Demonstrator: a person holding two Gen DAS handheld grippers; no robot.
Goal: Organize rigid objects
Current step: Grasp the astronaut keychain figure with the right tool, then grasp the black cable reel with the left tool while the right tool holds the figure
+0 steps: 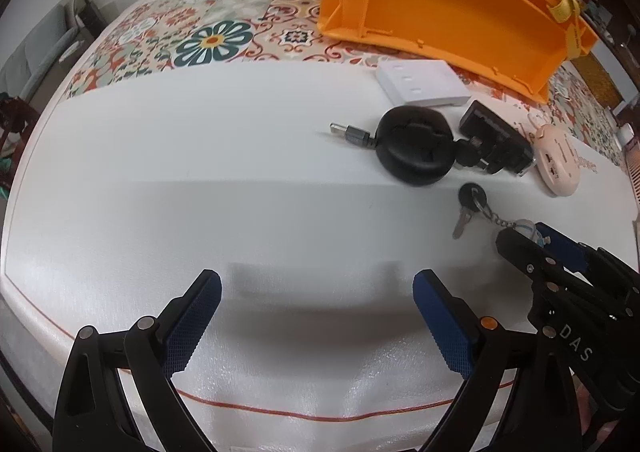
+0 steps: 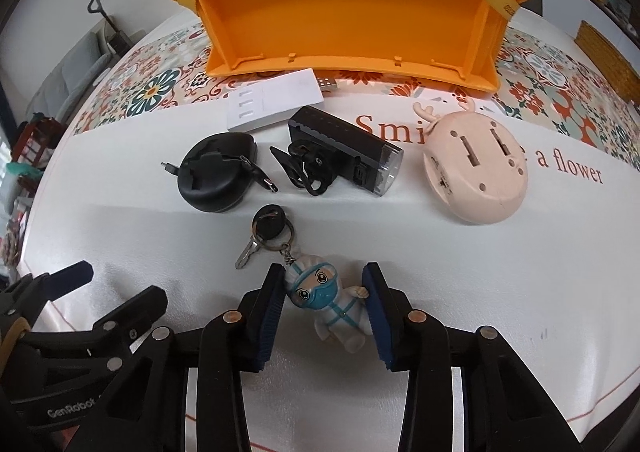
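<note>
A small doll in a white suit and blue mask (image 2: 328,300) lies on the white cloth, chained to a key ring with a black-headed key (image 2: 250,252). My right gripper (image 2: 324,272) is shut on the doll, one pad at its head and the other at its raised hand. In the left wrist view the right gripper (image 1: 536,248) covers most of the doll, and the key (image 1: 462,222) lies just beyond it. My left gripper (image 1: 318,280) stands open over bare cloth with nothing between its fingers. The orange carry box (image 2: 352,12) with yellow straps stands open at the back.
Between me and the box lie a black retractable cable reel (image 2: 218,176), a black bike light with its clamp (image 2: 344,148), a pink round device with antlers (image 2: 476,172), a white flat box (image 2: 276,100) and a small USB plug (image 2: 328,83). A patterned tablecloth (image 1: 212,40) shows behind.
</note>
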